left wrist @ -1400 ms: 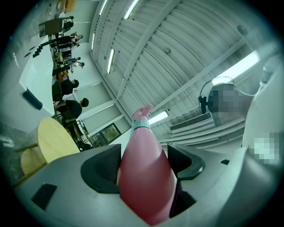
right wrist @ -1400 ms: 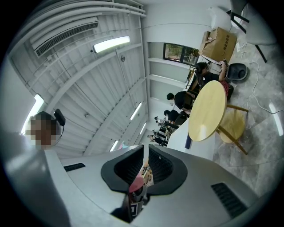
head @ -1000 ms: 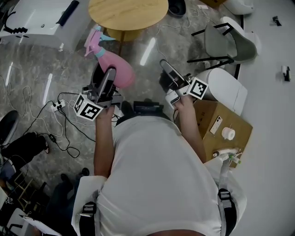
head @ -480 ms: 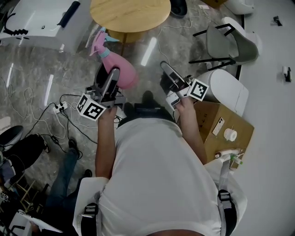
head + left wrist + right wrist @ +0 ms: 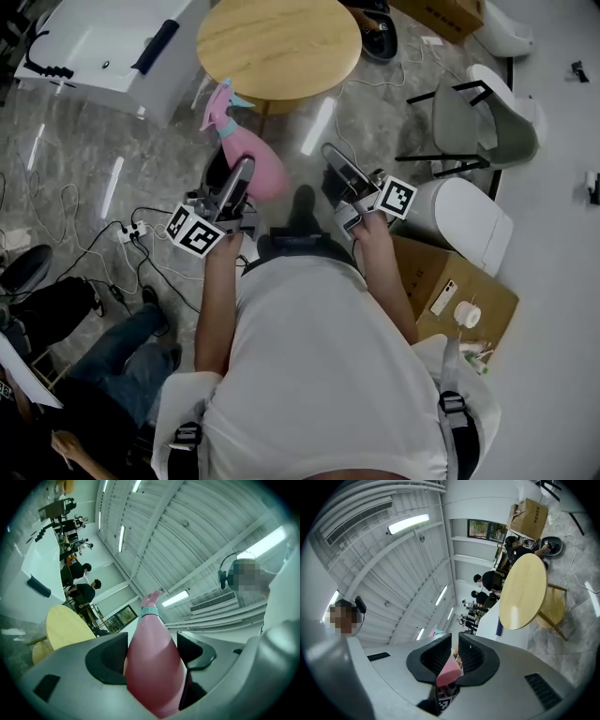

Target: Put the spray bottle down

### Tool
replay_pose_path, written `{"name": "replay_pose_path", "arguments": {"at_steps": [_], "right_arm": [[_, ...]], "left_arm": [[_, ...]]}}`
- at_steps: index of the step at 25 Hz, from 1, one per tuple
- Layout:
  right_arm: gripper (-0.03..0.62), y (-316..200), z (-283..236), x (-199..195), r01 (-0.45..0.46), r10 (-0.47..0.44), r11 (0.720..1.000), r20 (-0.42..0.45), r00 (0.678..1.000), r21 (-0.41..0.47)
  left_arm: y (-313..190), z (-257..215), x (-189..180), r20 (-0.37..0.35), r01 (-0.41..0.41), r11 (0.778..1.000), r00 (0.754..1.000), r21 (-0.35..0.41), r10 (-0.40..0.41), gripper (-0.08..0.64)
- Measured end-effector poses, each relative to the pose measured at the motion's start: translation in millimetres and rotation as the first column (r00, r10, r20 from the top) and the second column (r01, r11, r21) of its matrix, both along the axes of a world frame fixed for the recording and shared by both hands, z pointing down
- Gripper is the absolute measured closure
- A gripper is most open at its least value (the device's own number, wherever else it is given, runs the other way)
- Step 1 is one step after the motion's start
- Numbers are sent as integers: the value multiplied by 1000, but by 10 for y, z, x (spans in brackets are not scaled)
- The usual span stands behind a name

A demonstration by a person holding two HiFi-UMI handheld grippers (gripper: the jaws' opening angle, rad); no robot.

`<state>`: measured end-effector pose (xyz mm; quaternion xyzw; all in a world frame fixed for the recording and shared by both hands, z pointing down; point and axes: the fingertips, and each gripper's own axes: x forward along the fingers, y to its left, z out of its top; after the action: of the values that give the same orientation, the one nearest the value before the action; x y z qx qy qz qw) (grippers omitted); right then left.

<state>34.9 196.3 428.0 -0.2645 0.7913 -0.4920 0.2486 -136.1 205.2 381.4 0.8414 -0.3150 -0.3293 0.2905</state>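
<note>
White T-shirt; shoulder straps; black-white marker cube; black fingers.

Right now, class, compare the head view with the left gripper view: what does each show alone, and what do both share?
Head view only: the right tongs, shut, a cardboard box and a grey chair. Left gripper view only: ceiling lights and an air-conditioning unit. Both: the pink spray bottle clamped in the left tongs, and the round wooden table.

Smooth pink plastic spray bottle, bit glossy. Pale wood table, matt. Polished grey stone floor, v. shiny. Brown cardboard box.
</note>
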Motion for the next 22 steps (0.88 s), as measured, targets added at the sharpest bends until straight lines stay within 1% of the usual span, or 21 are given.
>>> {"name": "replay_pose_path", "arguments": {"at_steps": [5,8,12,17,22], "right_arm": [[560,-510,39,90,58,-58,998,7,998,-1],[560,-767,73,241,73,-72,997,18,997,-25],[560,-1069,48,412,80,-79,997,31,996,-24],[560,-1310,85,555,94,-92,995,49,995,-33],[560,-1476,39,756,113,-112,993,48,993,-17]], "left_arm": [[-454,84,238,62,26,1000,998,-17,-25,229],[-727,133,441,98,35,999,995,-33,-31,229],[-1075,171,662,128,35,998,991,-50,-28,229],[-1319,269,857,203,48,996,979,-75,-32,229],[-1511,328,1096,273,56,995,962,-87,-30,229]]}}
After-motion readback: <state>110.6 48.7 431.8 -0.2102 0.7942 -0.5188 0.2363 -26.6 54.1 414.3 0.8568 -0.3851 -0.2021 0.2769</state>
